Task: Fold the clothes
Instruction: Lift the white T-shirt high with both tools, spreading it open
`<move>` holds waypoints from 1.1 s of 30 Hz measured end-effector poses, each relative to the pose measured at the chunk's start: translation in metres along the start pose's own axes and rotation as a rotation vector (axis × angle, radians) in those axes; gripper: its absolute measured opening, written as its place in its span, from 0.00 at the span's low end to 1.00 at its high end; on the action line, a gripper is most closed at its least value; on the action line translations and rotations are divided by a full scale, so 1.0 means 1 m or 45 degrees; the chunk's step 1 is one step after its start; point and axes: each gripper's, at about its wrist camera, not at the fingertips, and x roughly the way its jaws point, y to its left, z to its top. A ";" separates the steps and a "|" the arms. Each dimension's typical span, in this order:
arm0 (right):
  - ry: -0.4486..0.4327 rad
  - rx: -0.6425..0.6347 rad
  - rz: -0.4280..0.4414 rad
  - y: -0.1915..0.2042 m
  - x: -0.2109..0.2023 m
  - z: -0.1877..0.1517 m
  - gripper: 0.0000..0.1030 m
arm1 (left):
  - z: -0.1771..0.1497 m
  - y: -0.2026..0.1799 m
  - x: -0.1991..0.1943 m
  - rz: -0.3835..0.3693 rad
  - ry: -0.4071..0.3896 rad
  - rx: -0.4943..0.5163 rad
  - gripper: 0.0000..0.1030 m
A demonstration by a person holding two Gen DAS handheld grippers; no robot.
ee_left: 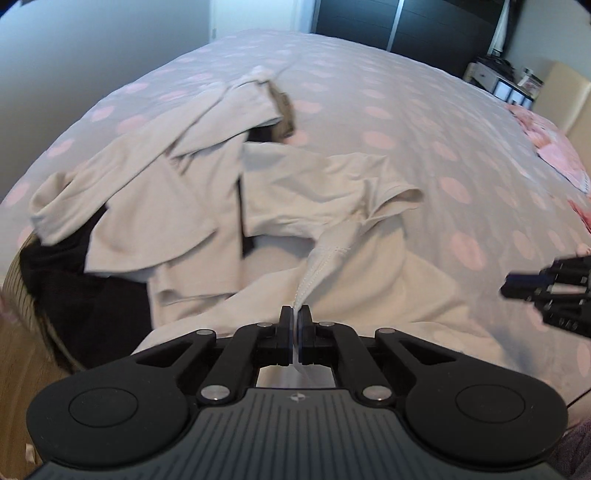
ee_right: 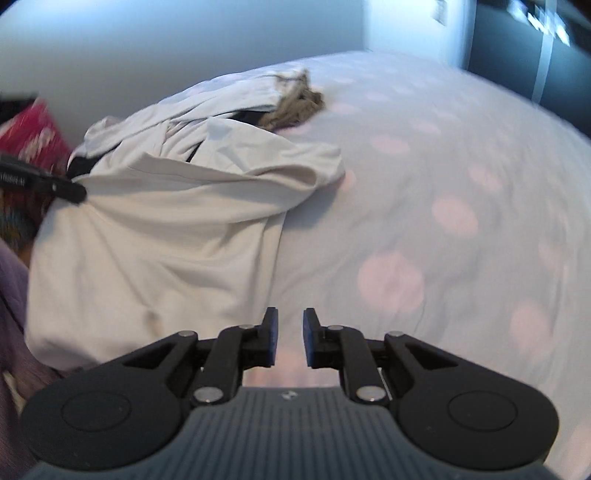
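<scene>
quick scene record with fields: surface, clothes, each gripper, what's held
surface: bed with a pink-spotted cover
clothes: heap of pale shirts over dark garments
left gripper: shut on a stitched shirt edge, pulled taut
right gripper: open, nothing between the pads, over the cover beside the shirt

The left wrist view looks steeply down along its own fingers, close over the pale shirt (ee_left: 332, 206) on the spotted bedspread (ee_left: 406, 110), facing the far dark wardrobe (ee_left: 406, 22). The right wrist view sits just right of the shirt, angled down across open bedspread. Both views share the shirt and the brown garment (ee_right: 295, 103) beyond it.
</scene>
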 end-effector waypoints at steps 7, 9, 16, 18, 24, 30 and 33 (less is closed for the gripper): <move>-0.030 -0.668 -0.008 -0.023 0.034 0.050 0.35 | -0.009 0.040 0.020 0.130 0.025 -0.066 0.00; -0.017 -0.877 -0.024 -0.022 0.050 0.060 0.36 | -0.010 0.048 0.026 0.120 0.042 -0.094 0.00; 0.026 -1.613 -0.001 -0.009 0.095 0.100 0.36 | -0.012 0.054 0.040 0.093 0.069 -0.119 0.00; 0.028 -1.816 0.006 -0.004 0.108 0.108 0.37 | -0.013 0.057 0.041 0.078 0.071 -0.137 0.00; 0.029 -2.272 0.041 0.005 0.139 0.111 0.37 | -0.014 0.064 0.047 0.045 0.090 -0.180 0.00; 0.093 -2.392 0.113 0.016 0.154 0.117 0.15 | -0.012 0.064 0.045 0.030 0.074 -0.191 0.00; 0.123 -2.348 0.109 0.019 0.153 0.119 0.06 | -0.010 0.062 0.040 0.026 0.045 -0.194 0.00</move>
